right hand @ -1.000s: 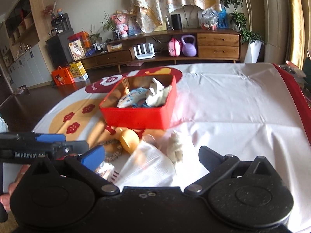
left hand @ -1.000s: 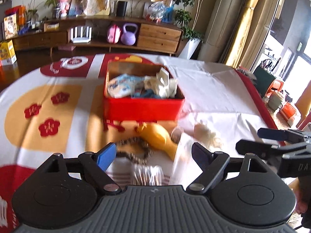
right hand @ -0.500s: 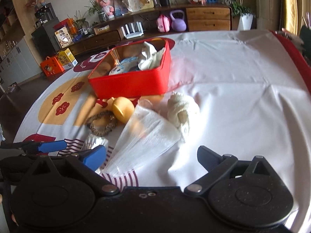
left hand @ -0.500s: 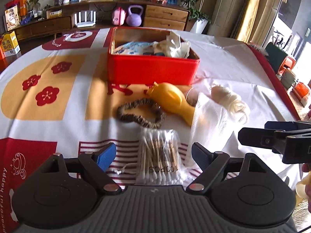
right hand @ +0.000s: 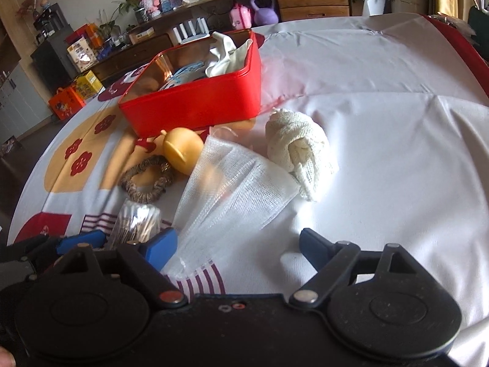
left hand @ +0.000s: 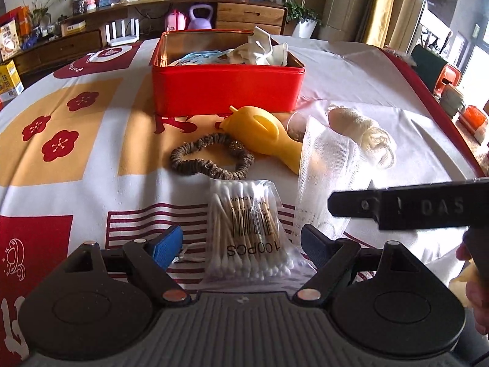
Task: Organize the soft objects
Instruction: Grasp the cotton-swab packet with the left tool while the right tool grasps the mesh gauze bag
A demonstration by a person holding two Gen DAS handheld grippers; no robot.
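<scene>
A red tin (left hand: 227, 88) holding white cloths and a blue packet stands on the table. In front of it lie a brown scrunchie (left hand: 211, 159), a yellow rubber toy (left hand: 262, 131), a white gauze sheet (left hand: 327, 165) and a cream knitted roll (left hand: 366, 134). My left gripper (left hand: 241, 241) is open, with a bag of cotton swabs (left hand: 247, 232) lying between its fingers, untouched. My right gripper (right hand: 237, 244) is closing; the near end of the gauze (right hand: 229, 189) lies between its jaws by the left finger, and the pads are not pressing it. The roll (right hand: 299, 146) lies farther ahead.
The tablecloth (right hand: 382, 159) is plain white on the right and patterned red and yellow on the left. One finger of the right gripper (left hand: 397, 208) crosses the left wrist view at the right. A wooden sideboard (left hand: 244, 15) with clutter stands beyond the table.
Both grippers have sunk toward the table and tipped downward. The swab bag now lies between the left fingers. The right jaws have narrowed, with the gauze end between them.
</scene>
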